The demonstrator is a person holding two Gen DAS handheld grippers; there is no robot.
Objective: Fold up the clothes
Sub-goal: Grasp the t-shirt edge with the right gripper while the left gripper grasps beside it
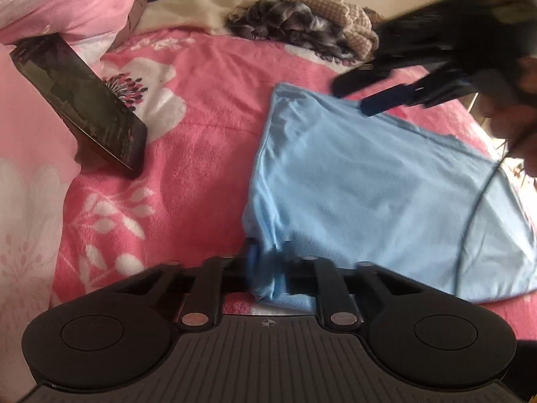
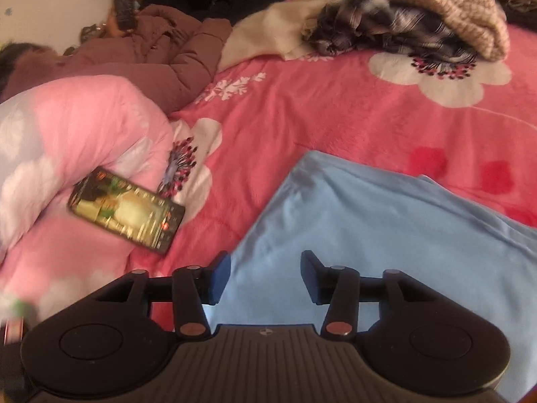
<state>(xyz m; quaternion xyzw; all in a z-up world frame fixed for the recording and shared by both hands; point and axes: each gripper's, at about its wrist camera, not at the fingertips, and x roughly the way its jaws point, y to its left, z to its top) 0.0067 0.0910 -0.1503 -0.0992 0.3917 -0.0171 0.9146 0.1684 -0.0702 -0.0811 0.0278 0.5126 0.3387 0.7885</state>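
Phone [image 1: 80,104] sits leaning on the pink duvet [image 2: 67,134] at left. Left gripper [image 1: 268,268] has its jaws pinched onto the near corner of the blue garment [image 1: 369,184], spread on the bed [image 1: 208,107]. Right gripper [image 2: 265,275] hovers over it, jaws apart, nothing held.

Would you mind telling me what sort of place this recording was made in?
Most likely a bedroom: the work surface is a bed with a pink floral blanket, a pink quilt bunched beside it, and unfolded clothes piled at the far side.
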